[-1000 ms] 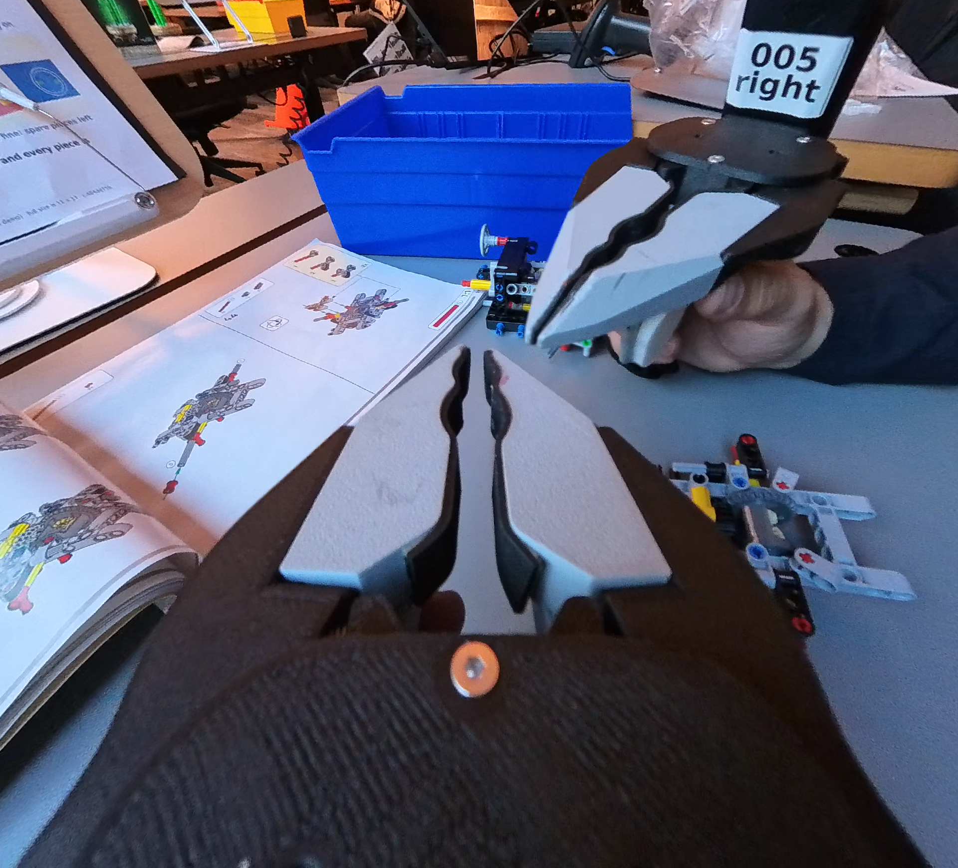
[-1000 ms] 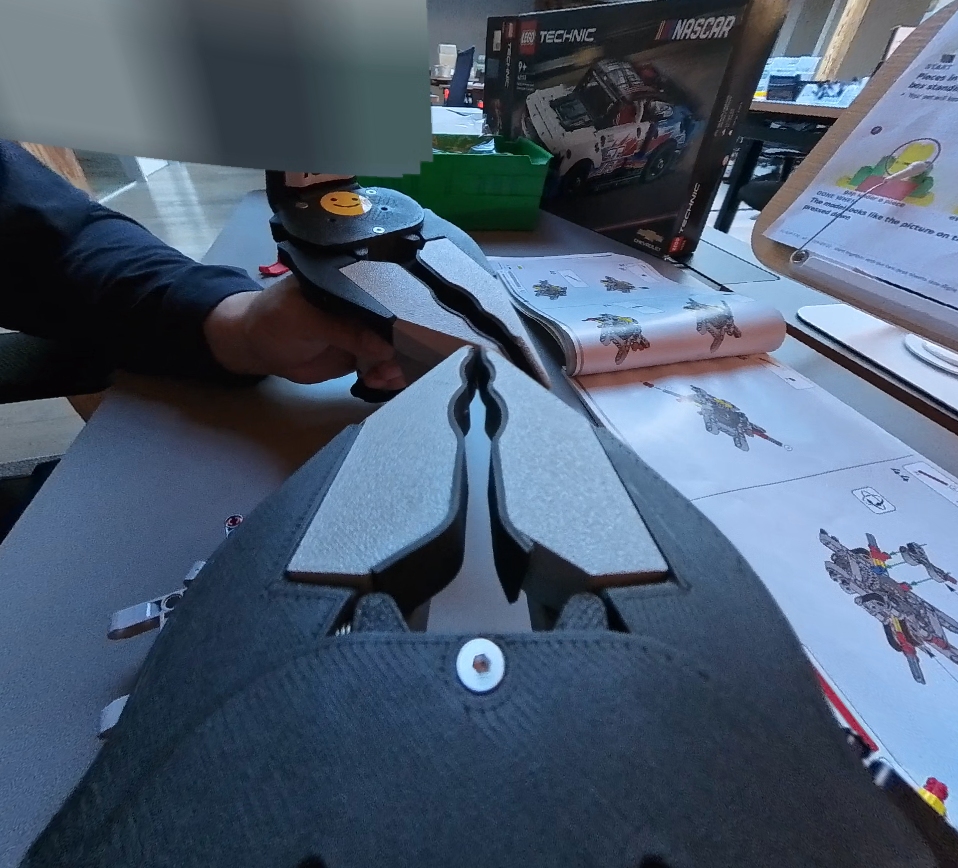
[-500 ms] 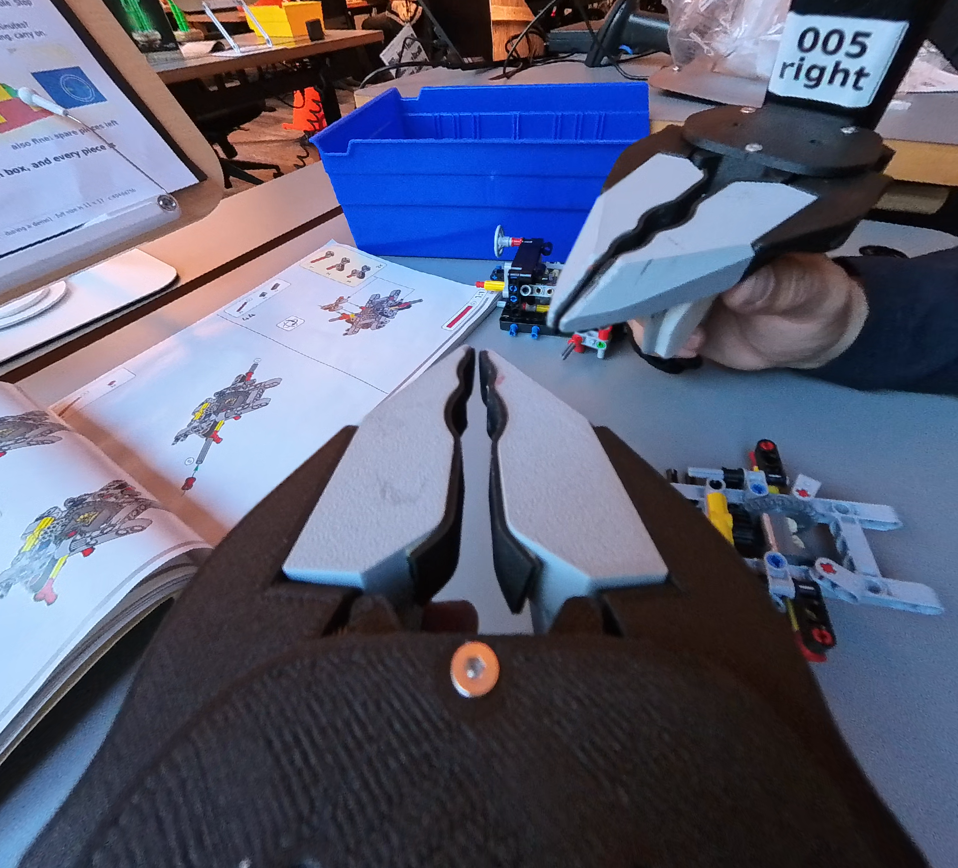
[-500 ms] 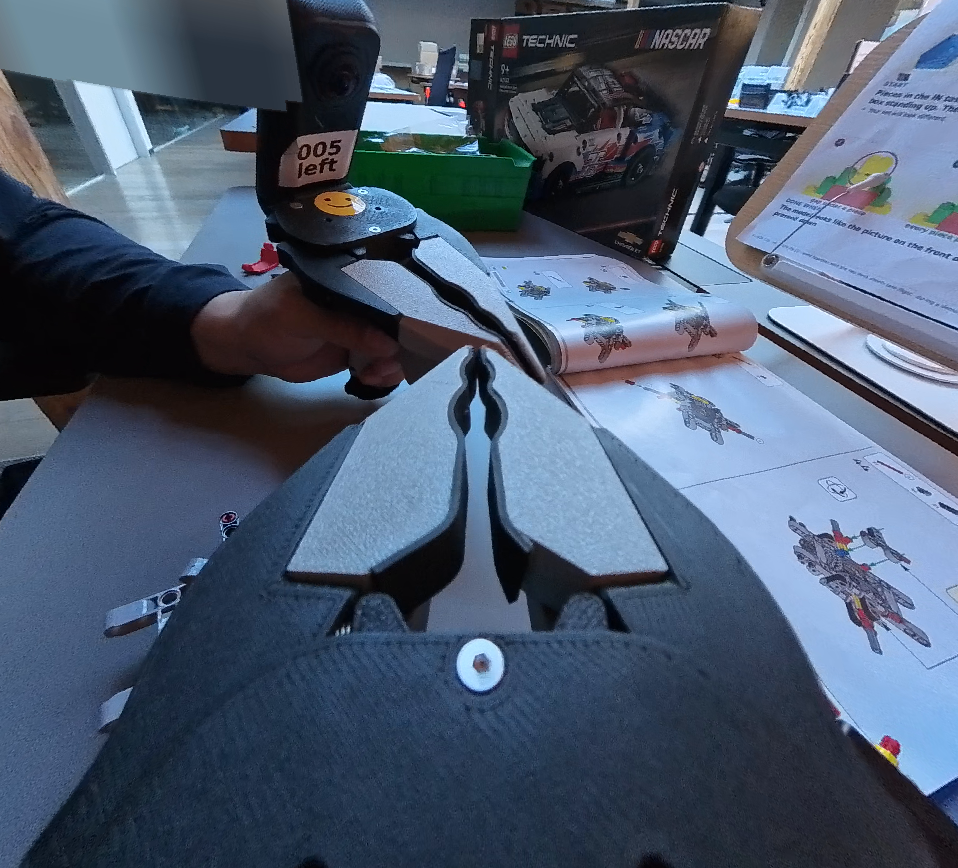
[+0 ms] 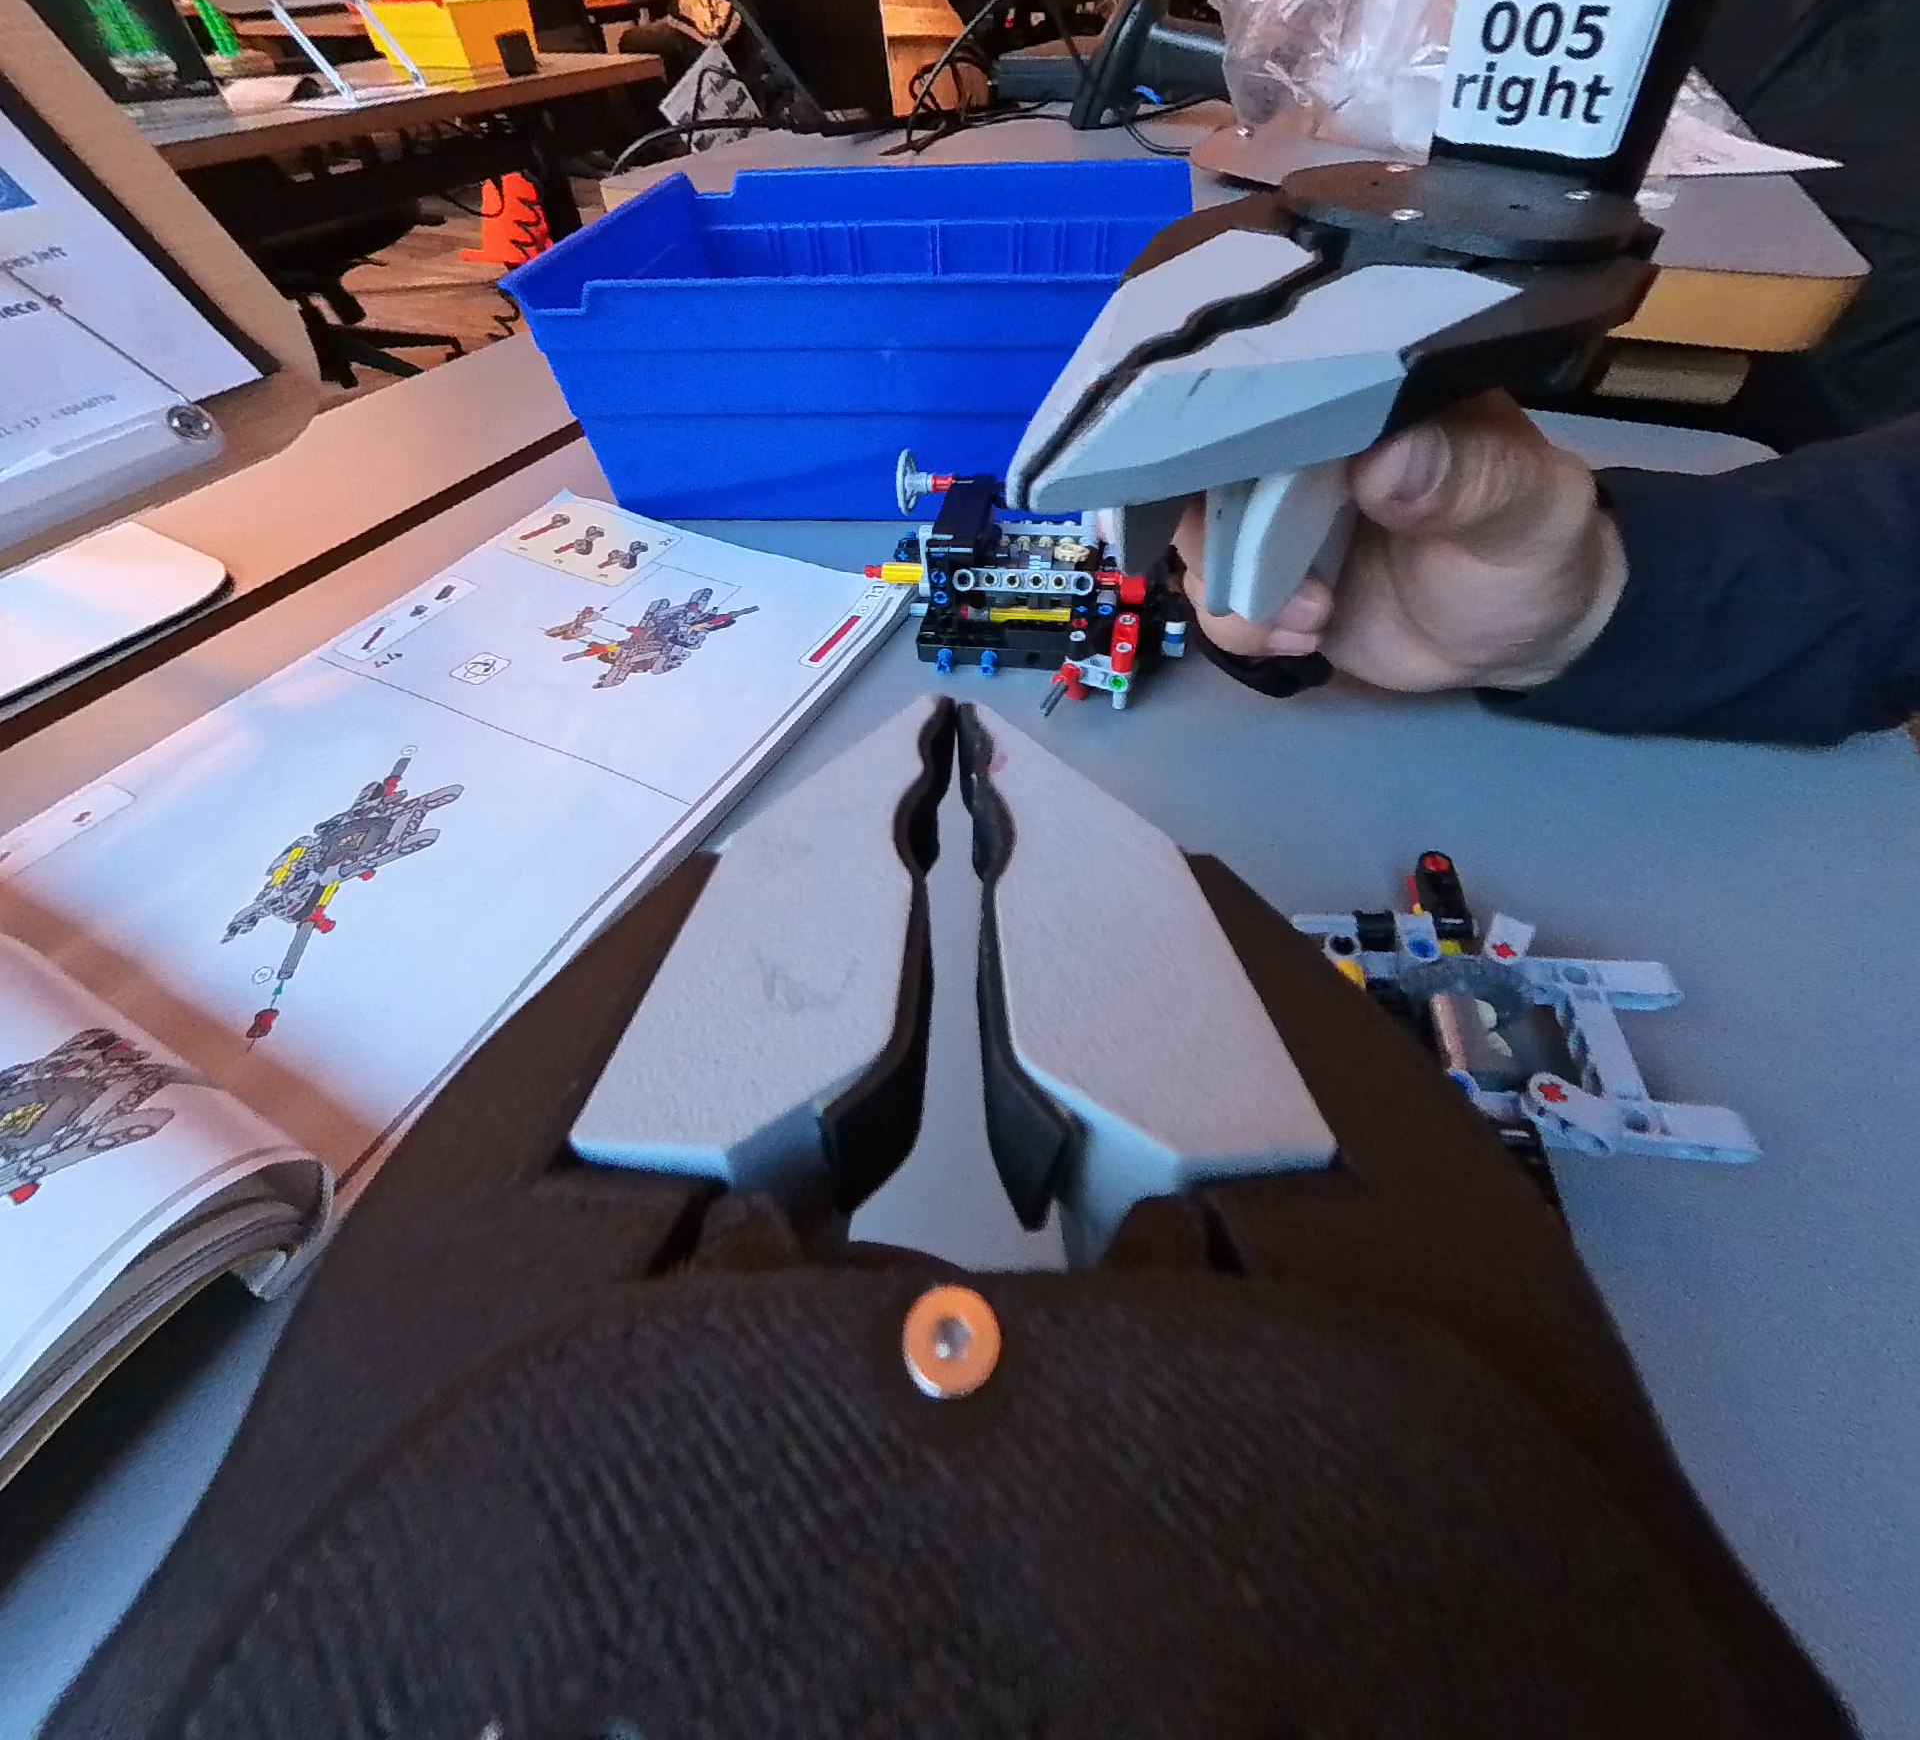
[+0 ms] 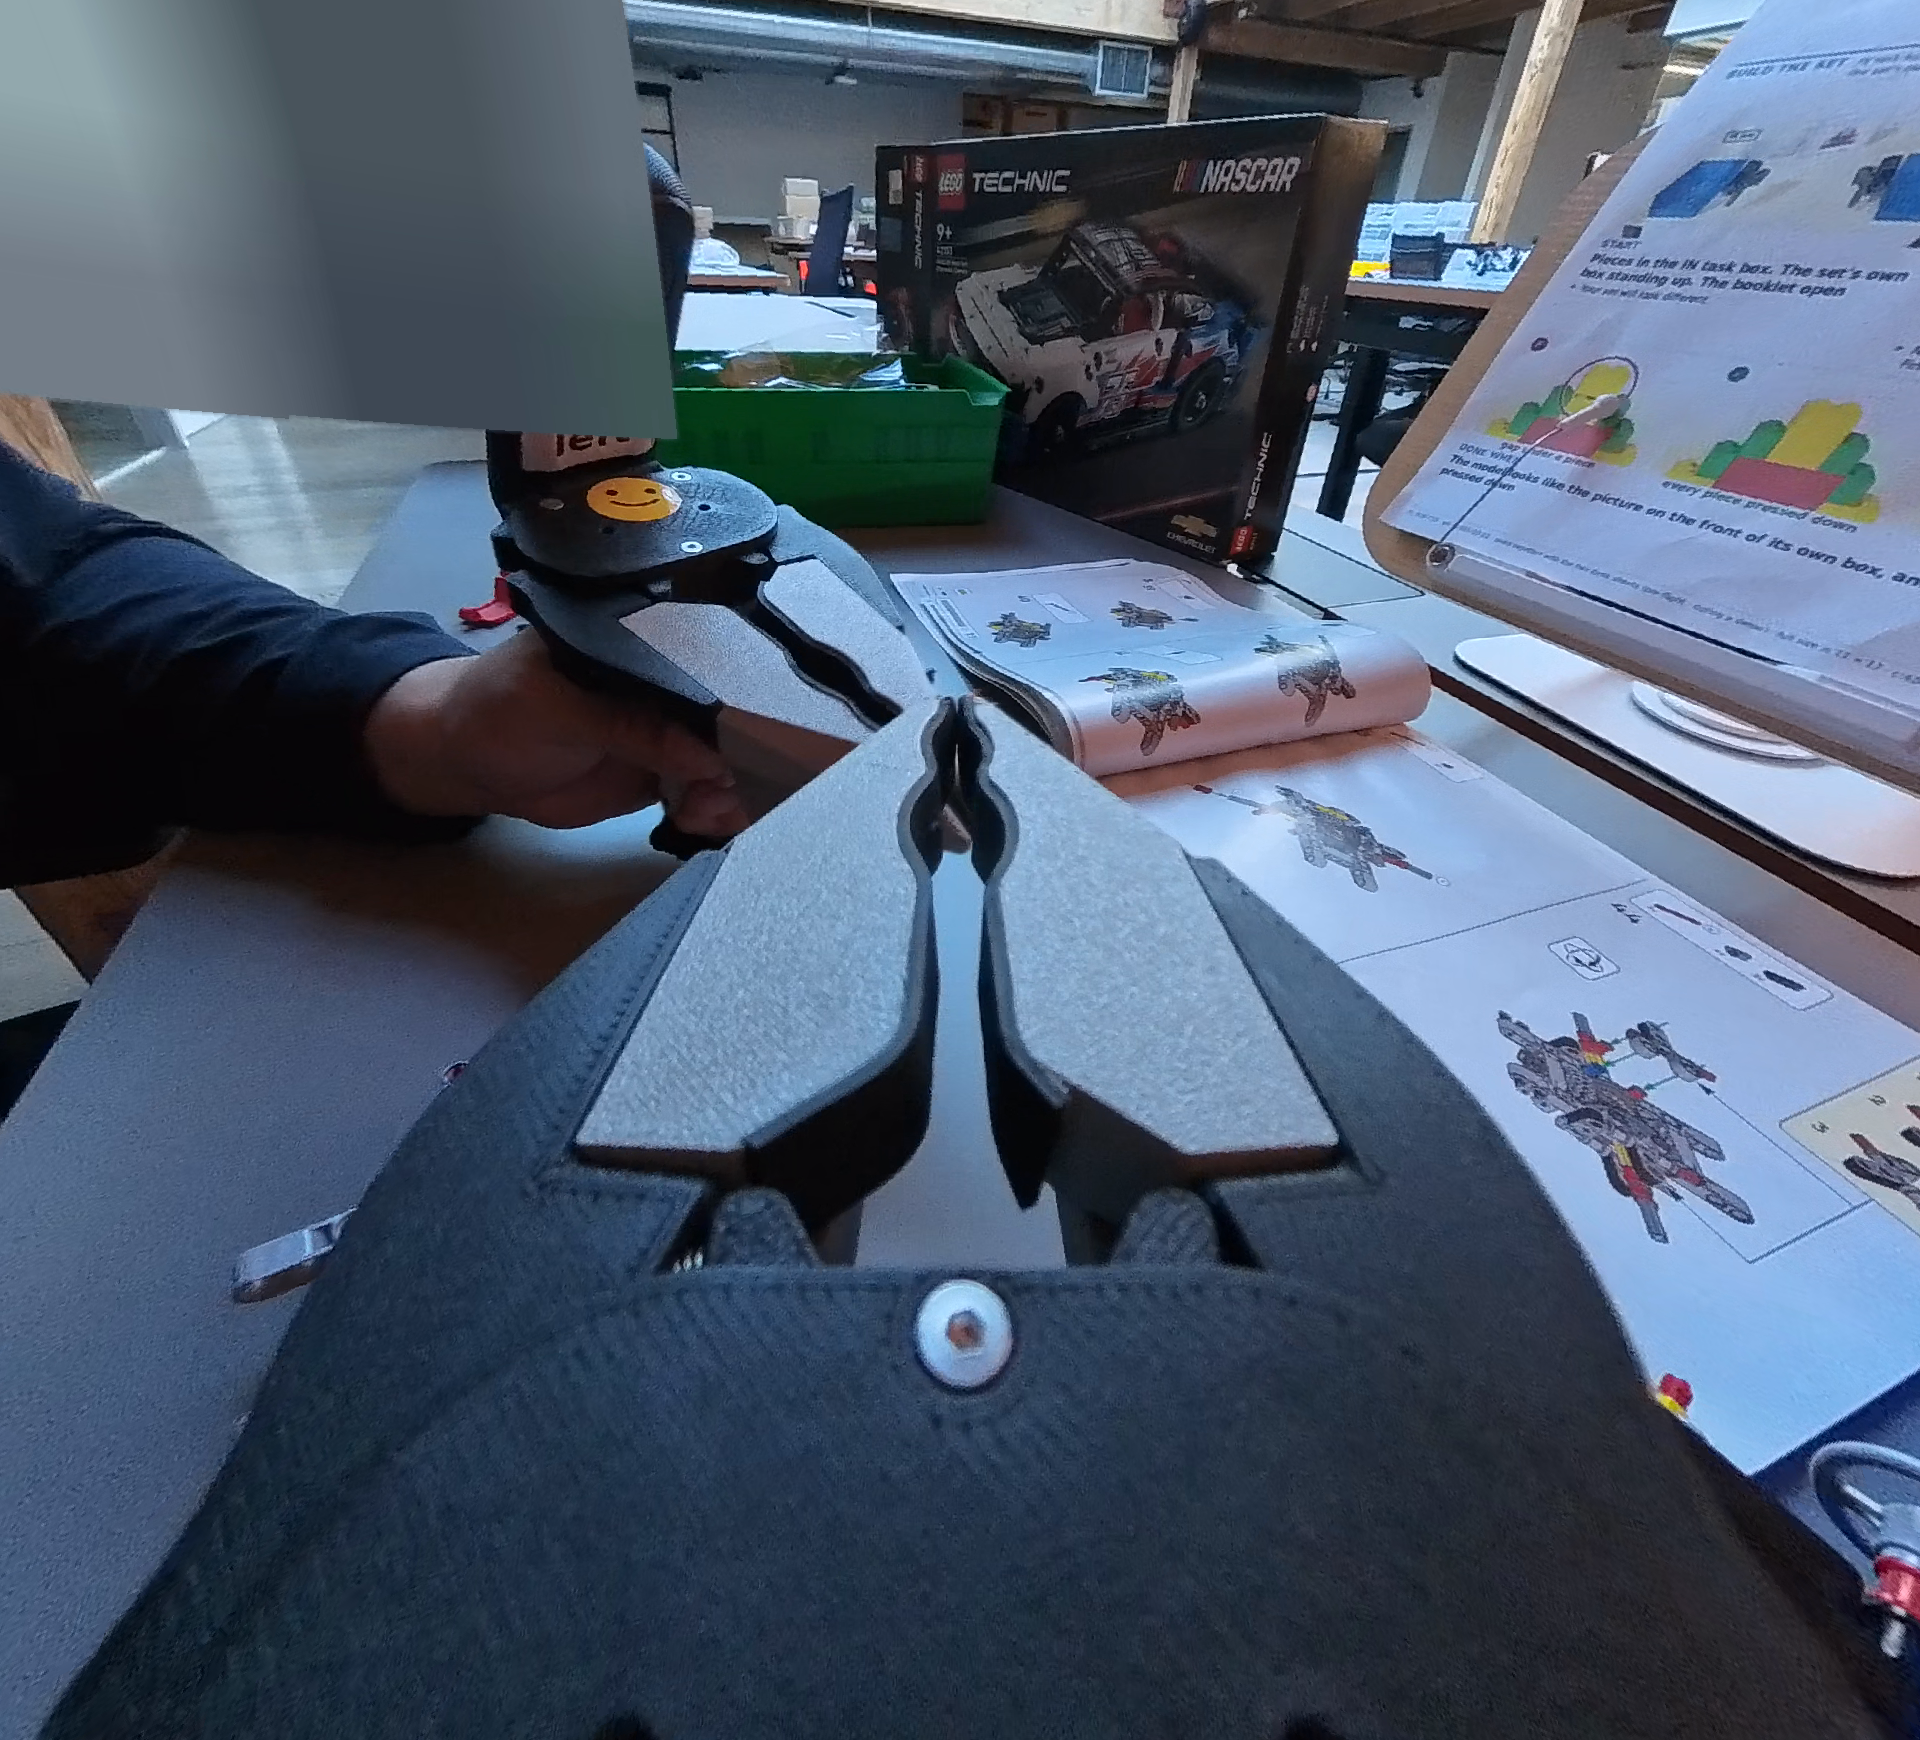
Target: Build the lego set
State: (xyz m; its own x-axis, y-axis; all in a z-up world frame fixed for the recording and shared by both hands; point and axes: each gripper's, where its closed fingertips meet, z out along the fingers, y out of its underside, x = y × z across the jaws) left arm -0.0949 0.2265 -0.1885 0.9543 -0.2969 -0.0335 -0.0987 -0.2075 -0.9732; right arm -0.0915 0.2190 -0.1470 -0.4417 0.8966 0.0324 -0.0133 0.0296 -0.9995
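On the grey counter (image 5: 1351, 786) a printed car-set box (image 6: 1122, 319), a blue bin (image 5: 831, 340) and an open booklet (image 5: 416, 755) surround two brick assemblies (image 5: 1029, 589) (image 5: 1507, 1015), with the labelled right hand-held gripper (image 5: 1023, 495) and left hand-held gripper (image 5: 954, 719) both closed on nothing.

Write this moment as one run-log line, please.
left gripper: shut, nothing held | right gripper: shut, above brick assembly | booklet: open
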